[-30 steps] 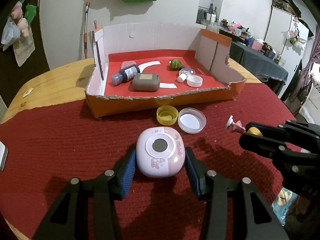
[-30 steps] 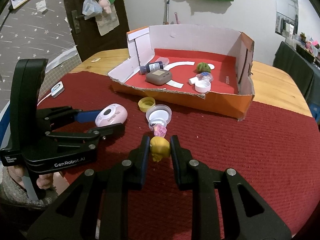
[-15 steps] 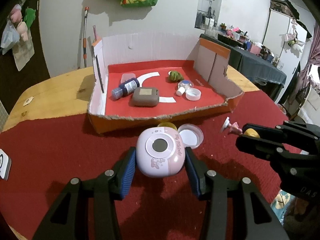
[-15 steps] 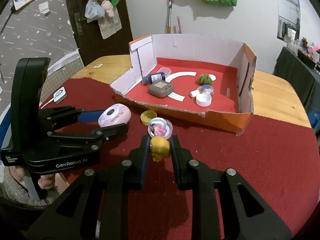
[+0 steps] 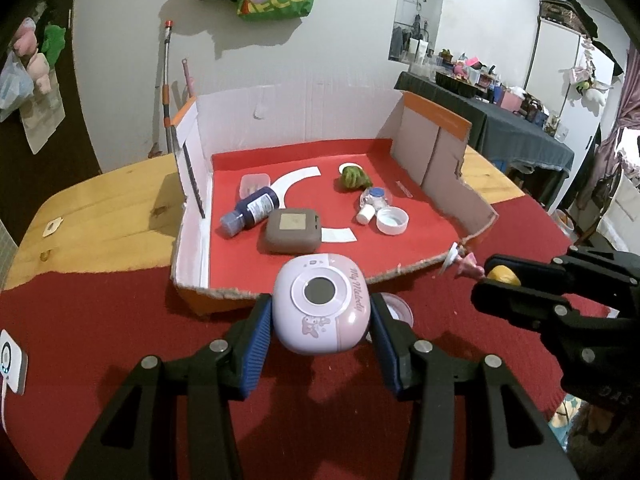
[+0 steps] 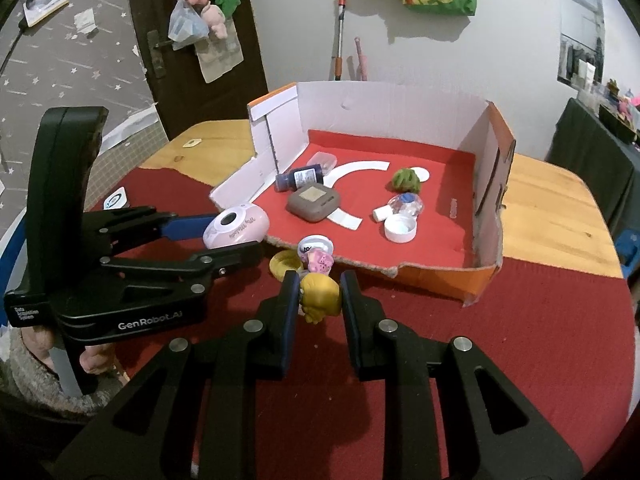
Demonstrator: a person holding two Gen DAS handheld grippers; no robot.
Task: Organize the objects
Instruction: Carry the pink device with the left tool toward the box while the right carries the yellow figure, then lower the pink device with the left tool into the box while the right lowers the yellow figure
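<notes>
- Left tongs (image 5: 320,322): closed on the pink round gadget (image 5: 322,304), blue pads pressed to its two sides; it hangs at the near lip of the cardboard box (image 5: 436,144), not yet inside.
- Right tongs (image 6: 319,294): closed on the yellow-headed figurine (image 6: 320,294), gripped by the head, pink body and white base pointing toward the box (a small hold on a rounded part, so I judge it could twist).
- Step in hand, as I read it: carry both over the torn front edge and set them on the red floor of the box.
- Gadget: bare floor shows just behind the front edge, in front of the grey-brown case (image 5: 294,230). Clear the lip, lower until it rests, then part the tongs.
- Figurine: the free patch looks to be at the right front, near the white cap (image 6: 400,229) and small clear bottle (image 6: 402,205). Lower base first, else it likely tips.
- Keep the two tongs apart; they sit close side by side.
- Yellow lid (image 6: 285,264) and a clear lid (image 5: 396,308) lie on the tabletop cloth outside the box (left for later).
</notes>
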